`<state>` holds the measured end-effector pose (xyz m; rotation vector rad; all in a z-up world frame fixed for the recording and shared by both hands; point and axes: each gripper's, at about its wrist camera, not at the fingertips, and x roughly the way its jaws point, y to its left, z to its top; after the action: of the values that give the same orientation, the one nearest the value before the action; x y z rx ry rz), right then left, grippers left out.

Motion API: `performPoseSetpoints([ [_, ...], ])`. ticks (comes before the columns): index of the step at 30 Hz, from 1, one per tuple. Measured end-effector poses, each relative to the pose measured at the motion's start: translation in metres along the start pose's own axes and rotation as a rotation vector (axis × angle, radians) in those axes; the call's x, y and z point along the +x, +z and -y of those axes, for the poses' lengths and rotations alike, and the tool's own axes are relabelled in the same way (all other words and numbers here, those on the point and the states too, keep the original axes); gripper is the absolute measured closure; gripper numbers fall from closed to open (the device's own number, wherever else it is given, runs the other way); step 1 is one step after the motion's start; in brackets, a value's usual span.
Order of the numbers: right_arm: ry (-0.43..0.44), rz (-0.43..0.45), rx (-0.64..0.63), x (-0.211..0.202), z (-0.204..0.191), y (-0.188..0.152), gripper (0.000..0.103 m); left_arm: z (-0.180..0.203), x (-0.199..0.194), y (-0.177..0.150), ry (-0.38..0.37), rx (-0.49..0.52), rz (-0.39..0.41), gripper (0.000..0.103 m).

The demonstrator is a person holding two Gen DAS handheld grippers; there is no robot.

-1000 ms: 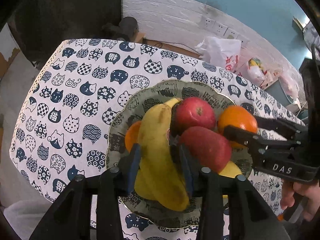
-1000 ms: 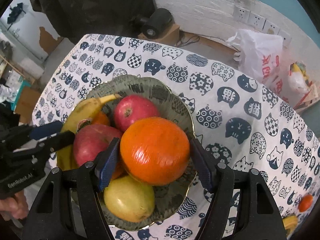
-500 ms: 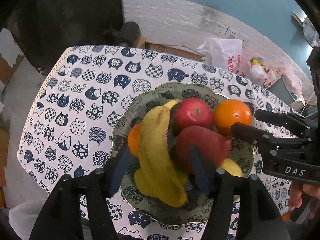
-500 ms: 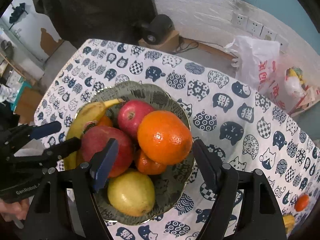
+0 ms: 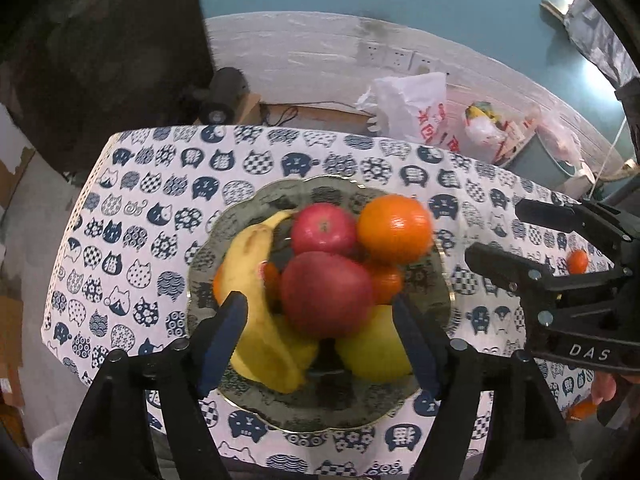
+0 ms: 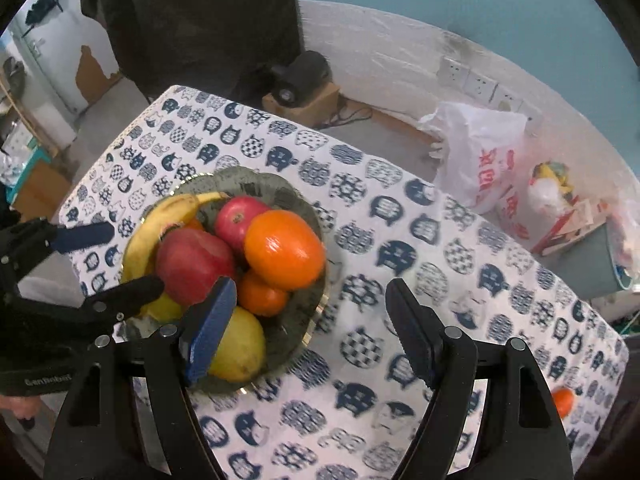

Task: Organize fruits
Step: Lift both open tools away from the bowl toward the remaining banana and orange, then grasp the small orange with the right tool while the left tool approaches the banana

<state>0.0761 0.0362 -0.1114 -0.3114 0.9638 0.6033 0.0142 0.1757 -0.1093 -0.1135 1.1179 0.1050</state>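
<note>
Table, cat-print cloth (image 6: 440, 240). Patterned bowl (image 5: 224, 248), centre, holding banana (image 5: 248, 280), two red apples (image 5: 326, 294), large orange (image 5: 394, 234), pear (image 5: 372, 354), small tangerines. Left gripper (image 5: 320, 344): jaws just widened, released above the fruit. Right gripper (image 6: 308, 328): parted, nothing grasped, beside the bowl. Stray tangerine (image 6: 562, 400), table edge.

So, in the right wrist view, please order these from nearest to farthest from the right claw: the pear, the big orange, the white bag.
1. The pear, in the bowl beside the left finger of the right claw.
2. The big orange, higher on the fruit pile, further back.
3. The white bag, on the floor beyond the table, upper right.
</note>
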Motion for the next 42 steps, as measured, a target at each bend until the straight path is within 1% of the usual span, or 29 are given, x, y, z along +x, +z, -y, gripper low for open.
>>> performPoseSetpoints([
  [6,-0.03,-0.001,0.004,-0.02,0.02,-0.019,0.025,0.035,-0.004,0.001,-0.028,0.063,-0.001,0.026],
  [14,-0.082,-0.013,0.034,-0.045,0.056,-0.051,0.025,0.099,-0.006,-0.002,-0.057,0.196,-0.014,0.026],
  [19,-0.112,-0.01,0.088,-0.059,0.089,-0.073,0.025,0.137,-0.008,0.0,-0.085,0.258,-0.018,0.026],
  [26,-0.151,-0.007,0.164,-0.077,0.131,-0.101,0.025,0.184,-0.003,-0.003,-0.082,0.344,-0.033,0.026],
  [31,-0.185,-0.021,0.218,-0.086,0.162,-0.121,0.025,0.213,0.002,-0.004,-0.076,0.402,-0.034,0.026],
  [36,-0.218,-0.05,0.257,-0.086,0.189,-0.138,0.025,0.233,0.013,-0.003,-0.075,0.443,-0.038,0.026],
  [42,-0.26,-0.082,0.315,-0.079,0.224,-0.154,0.025,0.246,0.031,0.0,-0.077,0.463,-0.052,0.026],
])
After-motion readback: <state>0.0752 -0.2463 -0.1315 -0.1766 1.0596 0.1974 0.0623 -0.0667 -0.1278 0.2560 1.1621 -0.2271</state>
